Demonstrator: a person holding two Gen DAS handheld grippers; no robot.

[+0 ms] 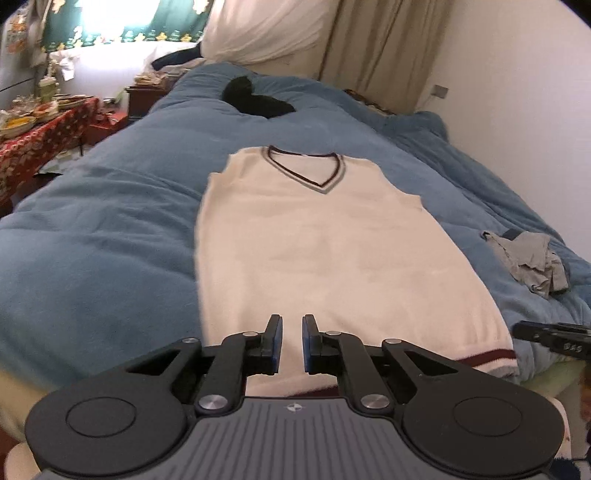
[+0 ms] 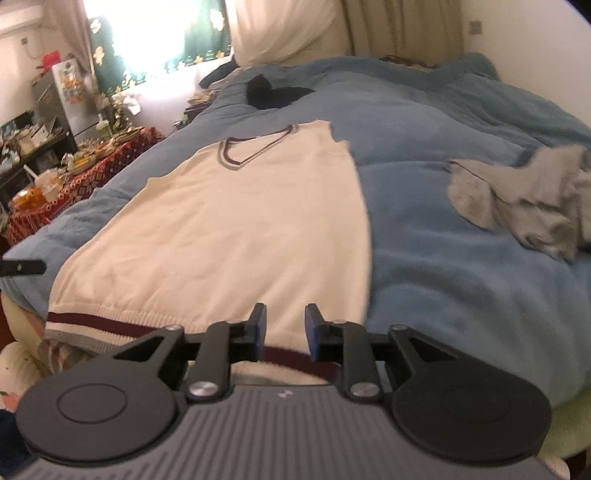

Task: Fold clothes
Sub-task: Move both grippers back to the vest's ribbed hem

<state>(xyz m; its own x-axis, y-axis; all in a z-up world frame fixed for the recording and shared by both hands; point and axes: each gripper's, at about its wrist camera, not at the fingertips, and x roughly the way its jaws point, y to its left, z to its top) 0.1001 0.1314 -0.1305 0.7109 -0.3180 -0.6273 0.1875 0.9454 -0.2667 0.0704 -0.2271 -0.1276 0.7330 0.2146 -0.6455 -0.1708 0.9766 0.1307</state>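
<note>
A cream sleeveless V-neck vest with dark red trim lies flat on the blue blanket, neck away from me and hem toward me. My left gripper hovers over the hem, its jaws drawn nearly together with only a narrow slit and nothing in it. In the right wrist view the vest spreads to the left, and my right gripper stands open above the striped hem at the vest's right side, with nothing held. A part of the right gripper shows at the left view's right edge.
A crumpled grey garment lies on the blanket right of the vest. A black garment lies beyond the collar, near a pillow. A cluttered table with a red cloth stands left of the bed. A wall runs along the right.
</note>
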